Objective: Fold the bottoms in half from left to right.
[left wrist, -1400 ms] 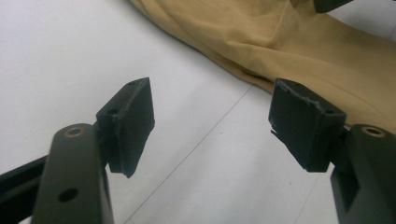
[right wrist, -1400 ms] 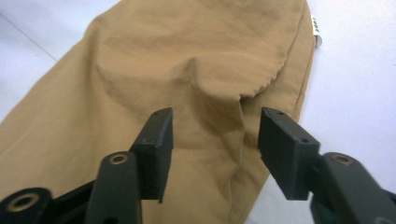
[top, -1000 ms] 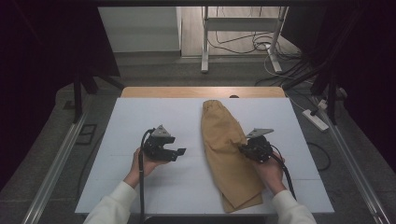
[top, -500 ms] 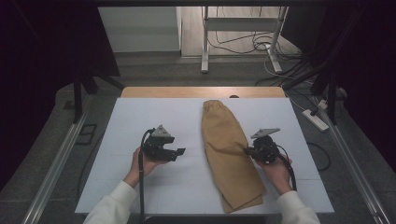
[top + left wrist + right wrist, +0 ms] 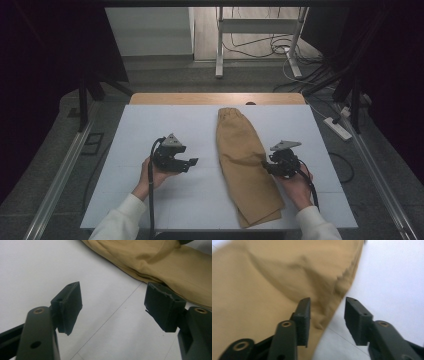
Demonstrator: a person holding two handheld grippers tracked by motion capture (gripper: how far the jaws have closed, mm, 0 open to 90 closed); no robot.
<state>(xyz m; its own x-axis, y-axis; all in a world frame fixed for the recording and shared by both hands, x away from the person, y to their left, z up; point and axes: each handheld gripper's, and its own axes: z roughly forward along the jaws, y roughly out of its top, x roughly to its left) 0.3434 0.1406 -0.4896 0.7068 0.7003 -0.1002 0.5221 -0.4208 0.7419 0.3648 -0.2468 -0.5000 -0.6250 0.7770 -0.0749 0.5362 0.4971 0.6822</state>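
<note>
The tan trousers [image 5: 246, 165] are lying folded lengthwise at centre frame. The right gripper [image 5: 272, 167], jaws just opening and empty, is sitting at their right edge; it should retreat low without snagging. The left gripper [image 5: 192, 162] is hovering wide, empty.

From above, my white desk [image 5: 150, 130] is evenly lit and everything around it falls into near-black. Shadows are faint. The view along my right tongs [image 5: 327, 315] is soft, the tan cloth [image 5: 262, 290] smeared; the left view looks sharper.
</note>
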